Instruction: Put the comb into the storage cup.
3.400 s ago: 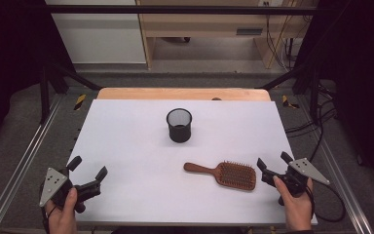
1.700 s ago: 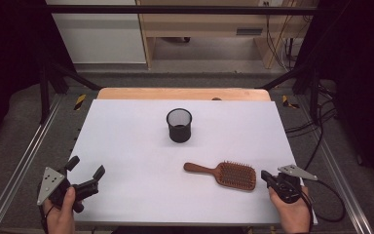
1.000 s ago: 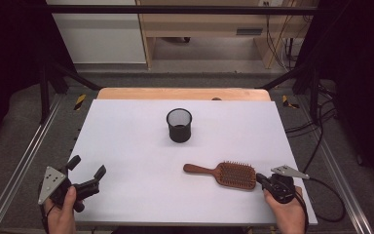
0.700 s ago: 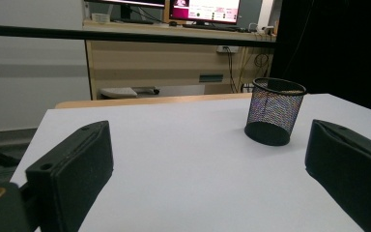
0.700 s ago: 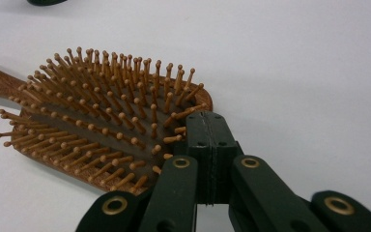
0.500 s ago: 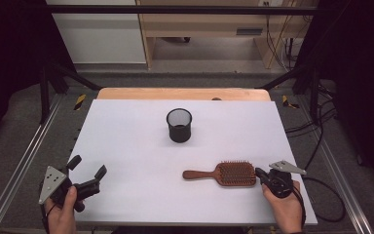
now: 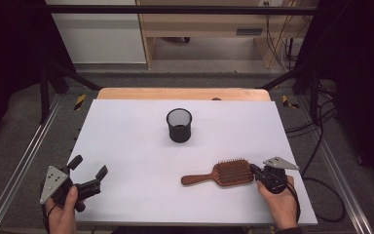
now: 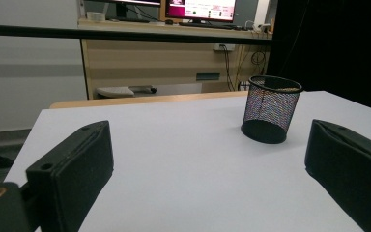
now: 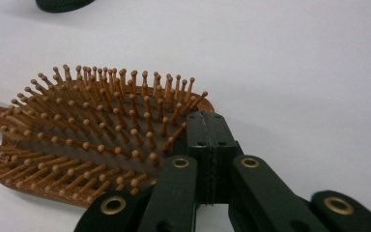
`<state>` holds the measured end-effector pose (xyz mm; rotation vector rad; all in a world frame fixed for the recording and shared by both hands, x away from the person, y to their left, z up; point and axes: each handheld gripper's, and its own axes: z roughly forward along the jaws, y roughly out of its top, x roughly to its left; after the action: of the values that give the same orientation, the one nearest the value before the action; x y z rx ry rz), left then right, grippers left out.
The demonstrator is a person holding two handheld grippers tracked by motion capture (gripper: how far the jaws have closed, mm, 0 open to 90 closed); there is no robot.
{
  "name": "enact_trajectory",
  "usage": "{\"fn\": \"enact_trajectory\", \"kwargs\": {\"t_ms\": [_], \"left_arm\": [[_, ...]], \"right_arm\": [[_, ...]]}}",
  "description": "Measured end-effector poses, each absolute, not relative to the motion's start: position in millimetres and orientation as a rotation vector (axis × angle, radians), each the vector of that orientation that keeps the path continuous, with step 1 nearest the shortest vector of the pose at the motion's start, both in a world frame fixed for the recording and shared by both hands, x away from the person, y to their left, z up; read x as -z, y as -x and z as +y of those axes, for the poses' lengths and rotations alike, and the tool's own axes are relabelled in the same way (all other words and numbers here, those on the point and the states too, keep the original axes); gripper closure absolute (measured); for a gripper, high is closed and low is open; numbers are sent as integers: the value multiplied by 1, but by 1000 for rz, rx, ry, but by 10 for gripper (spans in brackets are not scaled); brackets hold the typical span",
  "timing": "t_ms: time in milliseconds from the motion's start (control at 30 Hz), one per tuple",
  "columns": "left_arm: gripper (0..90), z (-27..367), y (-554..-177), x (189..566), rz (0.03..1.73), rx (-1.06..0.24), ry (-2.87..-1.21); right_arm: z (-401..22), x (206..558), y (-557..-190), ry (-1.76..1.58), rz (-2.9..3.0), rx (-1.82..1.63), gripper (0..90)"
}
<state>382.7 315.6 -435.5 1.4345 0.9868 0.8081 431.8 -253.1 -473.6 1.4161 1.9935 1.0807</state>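
Note:
A wooden paddle hairbrush [image 7: 231,172] lies bristles up on the white table [image 7: 126,146], handle pointing left. My right gripper [image 7: 253,169] is shut with its jaws pressed flat together, and their tips rest against the right end of the brush head. In the right gripper view the closed tips [image 9: 207,125] sit over the rim of the hairbrush [image 9: 87,140] with nothing between them. My left gripper [image 7: 89,166] stands open at the near left corner. Its jaws [image 8: 207,140] are wide apart and frame bare table.
A black mesh cup [image 7: 179,125] stands upright in the middle of the table, also ahead of the left gripper [image 8: 270,108]. A wooden strip [image 7: 175,93] runs along the far edge. Cables trail off the table's right side.
My right gripper shut, then moved left against the brush head. The brush shifted left and turned level, its head swinging away from me. The left gripper stayed put.

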Motion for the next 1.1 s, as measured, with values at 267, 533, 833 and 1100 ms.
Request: {"fn": "enact_trajectory", "kwargs": {"t_ms": [267, 533, 833, 1100], "left_arm": [[36, 314, -383, 436, 982, -802, -1444], [36, 310, -384, 437, 973, -802, -1472], [36, 304, -385, 438, 955, -782, -1510], [35, 296, -385, 439, 932, -772, -1549]], "right_arm": [[-238, 473, -439, -1372, 2036, -1091, 900], [-220, 472, -438, -1328, 2084, -1073, 900], [-199, 470, -434, -1312, 2124, -1070, 900], [-172, 469, -433, -1274, 2168, -1086, 900]]}}
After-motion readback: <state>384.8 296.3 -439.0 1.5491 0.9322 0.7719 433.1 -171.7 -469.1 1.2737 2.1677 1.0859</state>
